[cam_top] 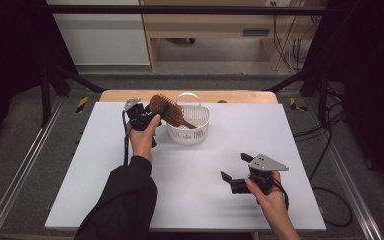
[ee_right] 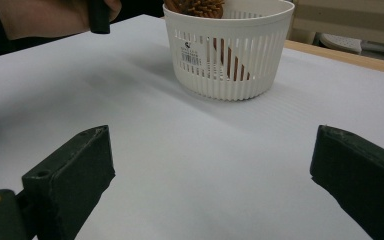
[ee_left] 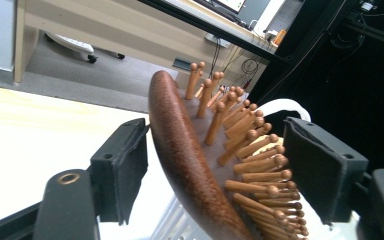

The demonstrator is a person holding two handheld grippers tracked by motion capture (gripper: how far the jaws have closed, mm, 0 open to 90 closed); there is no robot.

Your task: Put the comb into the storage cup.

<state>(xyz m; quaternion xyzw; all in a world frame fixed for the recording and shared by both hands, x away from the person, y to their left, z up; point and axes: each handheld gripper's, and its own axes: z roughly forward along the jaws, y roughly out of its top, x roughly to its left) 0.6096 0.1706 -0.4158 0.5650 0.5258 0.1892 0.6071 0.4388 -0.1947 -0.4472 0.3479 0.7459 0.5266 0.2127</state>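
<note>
A wooden hairbrush [cam_top: 170, 112] stood slanted in a white basket [cam_top: 200, 131] at the far middle of the white table [cam_top: 195, 200]. Its handle end was down inside the basket, and its head stuck up and out over the basket's left rim.

The left gripper [cam_top: 147, 116] was at the brush's head, just left of the basket, held up off the table by the left hand [cam_top: 143, 140]. In the left gripper view the brush head [ee_left: 190, 160] sat between the two black jaws, its smooth brown back toward the left jaw and its peg bristles toward the right jaw. The jaws stood partly open: a gap showed between the right pad and the bristle tips, and whether the left pad was touching the back I cannot tell. The gripper did not clamp the brush.

The right gripper [cam_top: 232, 170] was at the near right of the table, well apart from the basket, held in the right hand [cam_top: 270, 195]. Its jaws pointed left and far, toward the basket. In the right gripper view they stood wide open with bare table between them, and the basket [ee_right: 225, 55] lay beyond with the brush [ee_right: 195, 7] sticking out of its top.
</note>
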